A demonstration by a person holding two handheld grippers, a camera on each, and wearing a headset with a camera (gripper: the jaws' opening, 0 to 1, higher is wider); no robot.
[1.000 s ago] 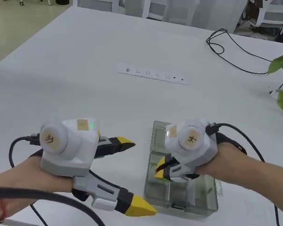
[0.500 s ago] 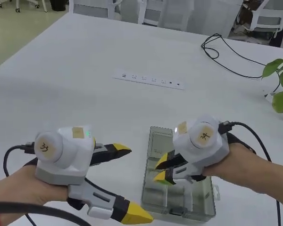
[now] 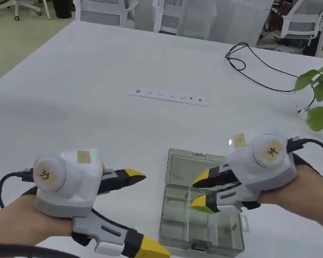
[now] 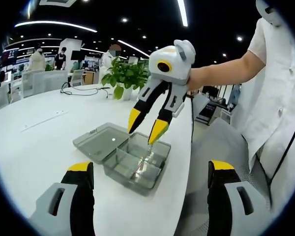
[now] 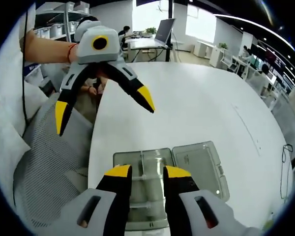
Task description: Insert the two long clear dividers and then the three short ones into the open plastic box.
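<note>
The plastic box (image 3: 164,215) sits open on the tabletop (image 3: 97,80) at 5 o'clock, with clear dividers (image 5: 142,167) standing inside. The right tongs (image 3: 200,189) hover over it, narrowly parted and empty. The left tongs (image 3: 144,210) gape wide at its 9 o'clock, also empty. The dividers look light, slick and bendy, so pinch one at the top edge, mid-length.

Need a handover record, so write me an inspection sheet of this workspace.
Surface: white table.
Job's things: open plastic box, lid laid flat; clear dividers standing inside, count unclear.
Clutter: power strip mid-table.
Grippers: left gripper wide open, empty, beside the box; right gripper open, above the box.
Cables: black cable looped at the far side; gripper leads trailing back.
Surroundings: leafy plant at right, office chairs beyond.
</note>
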